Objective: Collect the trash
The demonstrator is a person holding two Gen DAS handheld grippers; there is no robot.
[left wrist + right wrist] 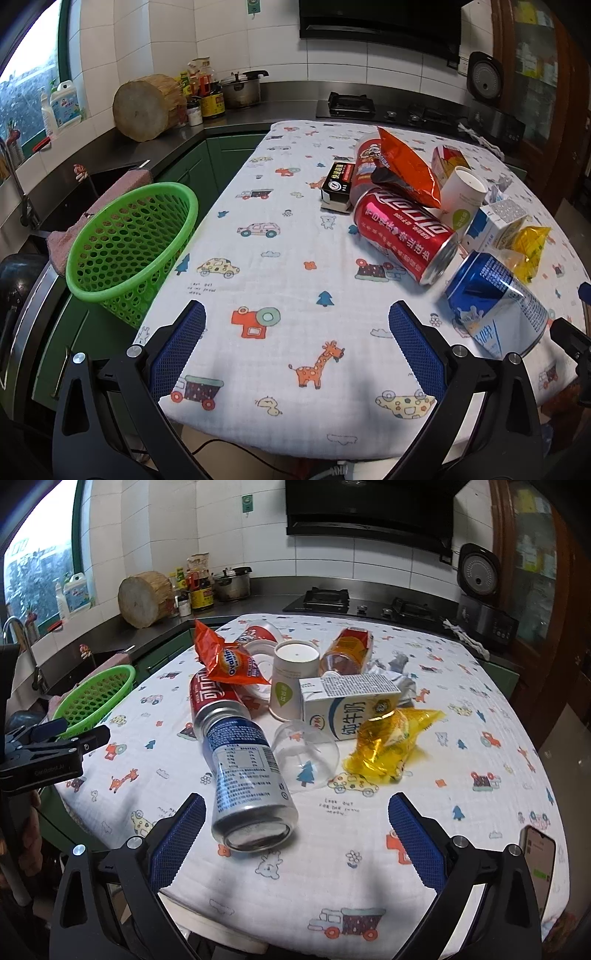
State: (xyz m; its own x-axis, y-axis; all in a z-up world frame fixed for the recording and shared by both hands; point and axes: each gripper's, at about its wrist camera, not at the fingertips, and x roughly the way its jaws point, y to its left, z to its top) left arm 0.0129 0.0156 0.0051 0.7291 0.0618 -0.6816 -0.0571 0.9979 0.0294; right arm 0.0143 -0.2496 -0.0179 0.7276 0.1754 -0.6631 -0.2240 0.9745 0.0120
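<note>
Dented blue can (248, 775) lies between open, mesh-padded right fingers (183, 834).

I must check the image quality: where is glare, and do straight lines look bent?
Left wrist view: window overexposed, glare on the blue can, counter edge bowed by the fisheye. Right wrist view: window bright, clear cup glinting, dark corners; trash stays sharp.

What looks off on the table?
The blue can, red can and milk carton lie on their sides, the paper cup stands upside down, and a phone sits among the trash.
</note>
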